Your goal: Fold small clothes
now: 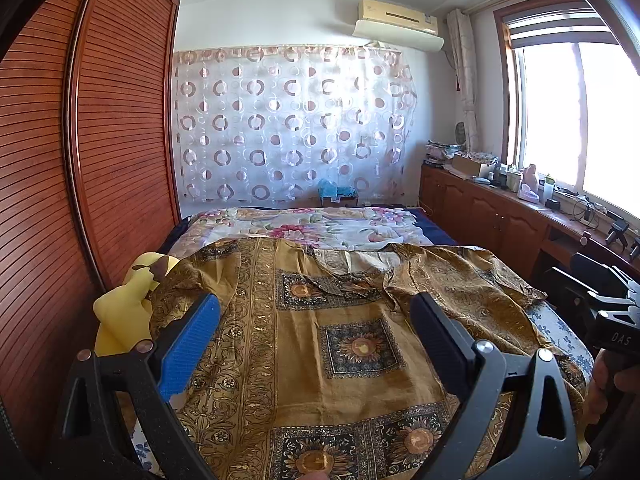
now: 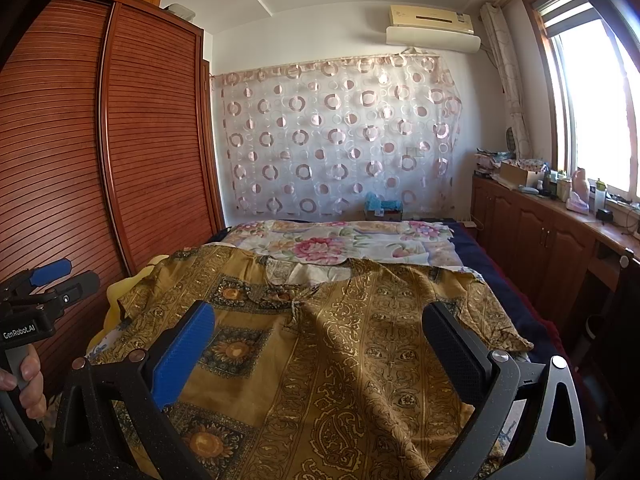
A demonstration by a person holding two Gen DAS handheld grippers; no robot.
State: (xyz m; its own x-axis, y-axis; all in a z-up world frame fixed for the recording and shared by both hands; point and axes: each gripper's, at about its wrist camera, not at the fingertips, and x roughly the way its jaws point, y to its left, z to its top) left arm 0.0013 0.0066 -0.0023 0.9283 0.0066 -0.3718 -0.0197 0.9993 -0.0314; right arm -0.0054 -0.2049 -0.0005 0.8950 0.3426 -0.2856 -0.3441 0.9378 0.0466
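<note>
A golden-brown patterned short-sleeved top (image 1: 320, 320) lies spread flat on the bed, neckline at the far end, sleeves out to both sides. It also shows in the right wrist view (image 2: 340, 340). My left gripper (image 1: 316, 316) is open, its jaws wide apart, hovering over the top's near left half and holding nothing. My right gripper (image 2: 320, 324) is open and empty over the top's near right half. The right gripper's body (image 1: 612, 312) shows at the right edge of the left wrist view, and the left gripper's body (image 2: 36, 300) at the left edge of the right wrist view.
A yellow garment (image 1: 124, 312) lies beside the top's left sleeve. A floral quilt (image 1: 304, 228) covers the bed's far half. A slatted wooden wardrobe (image 1: 80, 160) stands close on the left. Low wooden cabinets (image 2: 540, 236) with clutter run under the window on the right.
</note>
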